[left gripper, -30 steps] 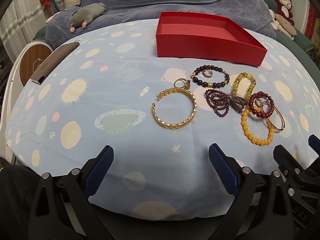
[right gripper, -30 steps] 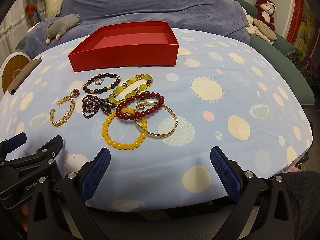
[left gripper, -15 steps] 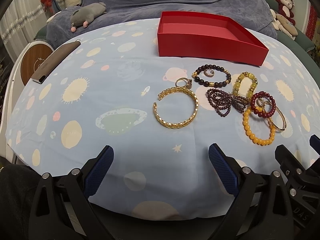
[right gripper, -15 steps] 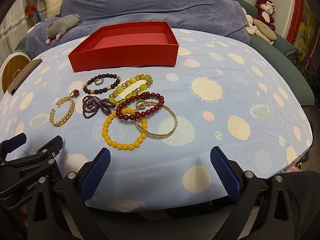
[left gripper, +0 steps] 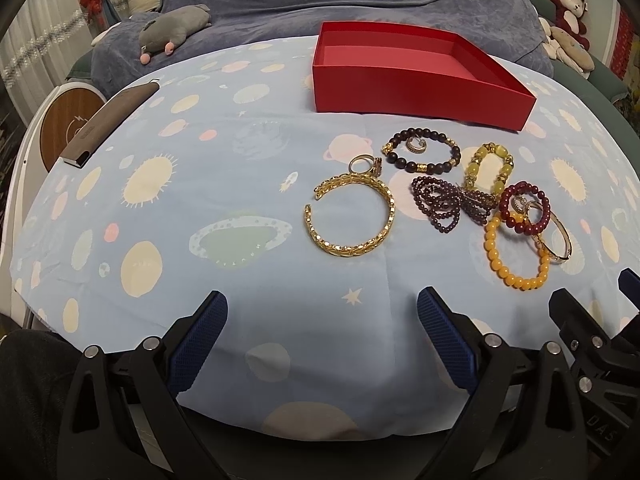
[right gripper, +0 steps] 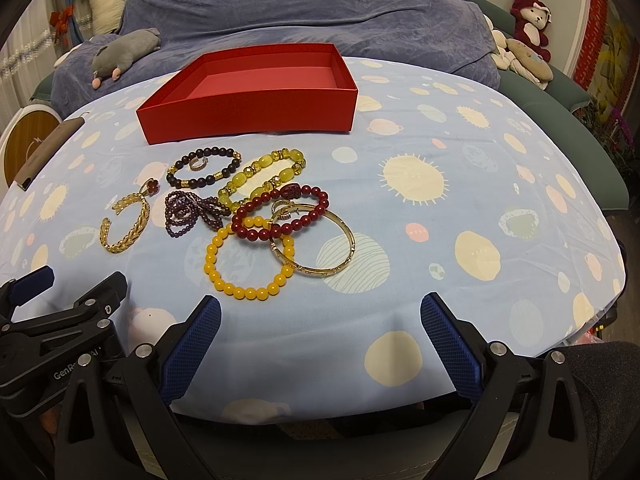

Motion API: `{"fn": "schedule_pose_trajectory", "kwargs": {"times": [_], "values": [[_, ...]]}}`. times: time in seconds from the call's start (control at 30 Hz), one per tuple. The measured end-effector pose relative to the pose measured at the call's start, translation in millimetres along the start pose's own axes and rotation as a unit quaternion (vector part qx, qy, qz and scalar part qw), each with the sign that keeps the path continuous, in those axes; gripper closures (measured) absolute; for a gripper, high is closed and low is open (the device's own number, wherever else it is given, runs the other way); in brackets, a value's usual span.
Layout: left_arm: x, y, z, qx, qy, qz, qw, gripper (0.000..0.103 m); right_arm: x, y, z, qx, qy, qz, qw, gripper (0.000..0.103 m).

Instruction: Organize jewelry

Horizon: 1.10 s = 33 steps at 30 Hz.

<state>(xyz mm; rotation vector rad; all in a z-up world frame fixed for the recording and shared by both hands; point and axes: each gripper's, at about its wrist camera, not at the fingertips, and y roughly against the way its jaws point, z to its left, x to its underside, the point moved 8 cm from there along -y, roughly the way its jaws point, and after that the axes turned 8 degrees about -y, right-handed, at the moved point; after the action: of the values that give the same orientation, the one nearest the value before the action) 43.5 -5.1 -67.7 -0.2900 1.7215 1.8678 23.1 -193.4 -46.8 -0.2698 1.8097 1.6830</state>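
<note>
We see the left gripper (left gripper: pixel 322 330) with its jaws wide apart and nothing between them, low over the near edge of the counter (left gripper: pixel 224 184), which wears a blue cloth printed with planets; the right gripper (right gripper: pixel 320 334) sits level beside it, jaws equally spread and holding nothing. Taking the red box (right gripper: pixel 256 96) as our landmark, it stands open at the far side of the cloth and we see only its bare red floor. Every piece of jewelry lies on the cloth on the near side of the box. Closest to it is a dark beaded bracelet (right gripper: pixel 204 167) with a small ring (right gripper: pixel 197 164) inside its loop, and beside that a yellow-green beaded bracelet (right gripper: pixel 260 176). Nearer to us come a tangled purple bead strand (right gripper: pixel 188 214), a dark red beaded bracelet (right gripper: pixel 280 216), an orange-yellow beaded bracelet (right gripper: pixel 248 260) and a thin gold bangle (right gripper: pixel 316 244), these last three overlapping. Off to the left of the cluster lies an open gold cuff (left gripper: pixel 352 216), with a red-stoned ring (left gripper: pixel 366 165) touching its far edge.
</note>
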Motion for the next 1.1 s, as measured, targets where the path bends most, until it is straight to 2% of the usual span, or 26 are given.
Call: {"fn": "schedule_pose_trajectory", "kwargs": {"times": [0.43, 0.63, 0.93, 1.1], "values": [[0, 1, 0, 0.007, 0.002, -0.003, 1.0000, 0.011, 0, 0, 0, 0.000, 0.000, -0.001, 1.000, 0.007], [-6, 7, 7, 0.009, 0.014, -0.020, 0.9997, 0.011, -2, 3, 0, -0.001, 0.000, 0.001, 1.000, 0.007], [-16, 1, 29, 0.014, 0.046, -0.013, 0.9988, 0.011, -8, 4, 2, -0.001, 0.001, -0.008, 1.000, 0.007], [-24, -3, 20, 0.027, 0.034, -0.012, 0.9990, 0.011, -13, 1, -3, 0.005, -0.005, -0.005, 1.000, 0.007]]}}
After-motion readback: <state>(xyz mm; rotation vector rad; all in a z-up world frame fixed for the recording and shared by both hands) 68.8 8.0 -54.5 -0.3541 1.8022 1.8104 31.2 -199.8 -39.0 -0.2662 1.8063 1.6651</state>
